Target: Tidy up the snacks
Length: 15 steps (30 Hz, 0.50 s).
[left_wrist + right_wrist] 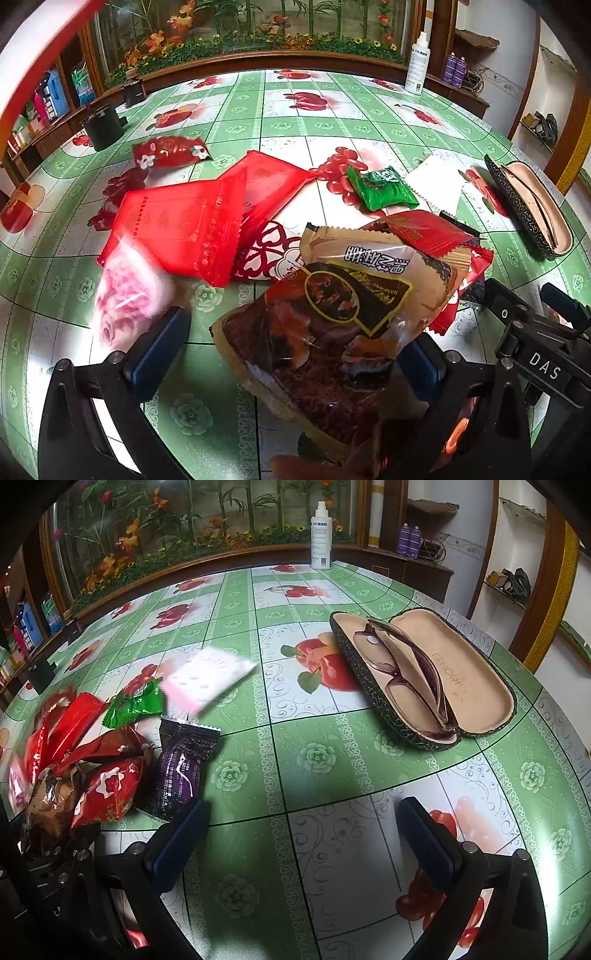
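Observation:
My left gripper (291,354) is open, jaws wide; a brown cake packet (332,325) lies between the fingers, leaning on the right pad. Beyond it lie a red plastic bag (199,218), a pink-white packet (125,291), a red-white heart packet (273,254), a red packet (424,229), a green packet (380,186), a white packet (437,181) and a red flowered packet (170,151). My right gripper (299,834) is open and empty above the table. At its left lie a purple packet (177,768), a red star packet (107,790), the green packet (135,705) and a pink-white packet (207,675).
An open glasses case with glasses (417,672) lies at the right of the green fruit-print tablecloth (295,738). A white spray bottle (320,535) stands at the far edge. A dark cup (103,127) stands far left. The right gripper shows in the left wrist view (543,343).

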### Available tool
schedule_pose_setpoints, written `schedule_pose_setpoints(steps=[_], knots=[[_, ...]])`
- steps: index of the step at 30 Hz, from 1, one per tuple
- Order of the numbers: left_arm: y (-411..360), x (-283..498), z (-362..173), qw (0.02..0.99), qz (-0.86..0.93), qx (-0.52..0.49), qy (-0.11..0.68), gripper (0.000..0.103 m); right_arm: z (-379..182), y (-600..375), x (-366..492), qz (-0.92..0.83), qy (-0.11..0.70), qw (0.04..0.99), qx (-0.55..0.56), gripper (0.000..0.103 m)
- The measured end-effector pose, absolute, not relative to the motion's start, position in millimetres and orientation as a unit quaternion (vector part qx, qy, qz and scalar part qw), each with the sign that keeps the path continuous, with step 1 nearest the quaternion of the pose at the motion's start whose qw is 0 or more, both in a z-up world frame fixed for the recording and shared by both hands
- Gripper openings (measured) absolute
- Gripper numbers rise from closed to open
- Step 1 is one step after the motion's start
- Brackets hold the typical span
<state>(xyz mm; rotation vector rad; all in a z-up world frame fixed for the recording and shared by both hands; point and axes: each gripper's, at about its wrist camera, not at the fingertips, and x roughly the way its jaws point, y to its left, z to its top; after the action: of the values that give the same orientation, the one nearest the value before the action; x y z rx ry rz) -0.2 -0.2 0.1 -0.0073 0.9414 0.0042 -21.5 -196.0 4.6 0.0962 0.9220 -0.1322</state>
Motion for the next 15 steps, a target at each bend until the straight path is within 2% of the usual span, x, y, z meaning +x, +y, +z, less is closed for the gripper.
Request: schedule_pose_setpoints(steps=[15], knots=[[0.0,-0.1,0.1,0.891,0.001,-0.005,0.454,0.103,3.9,-195.8,-20.8,-0.069,0.446,0.892,0.037,0.103]])
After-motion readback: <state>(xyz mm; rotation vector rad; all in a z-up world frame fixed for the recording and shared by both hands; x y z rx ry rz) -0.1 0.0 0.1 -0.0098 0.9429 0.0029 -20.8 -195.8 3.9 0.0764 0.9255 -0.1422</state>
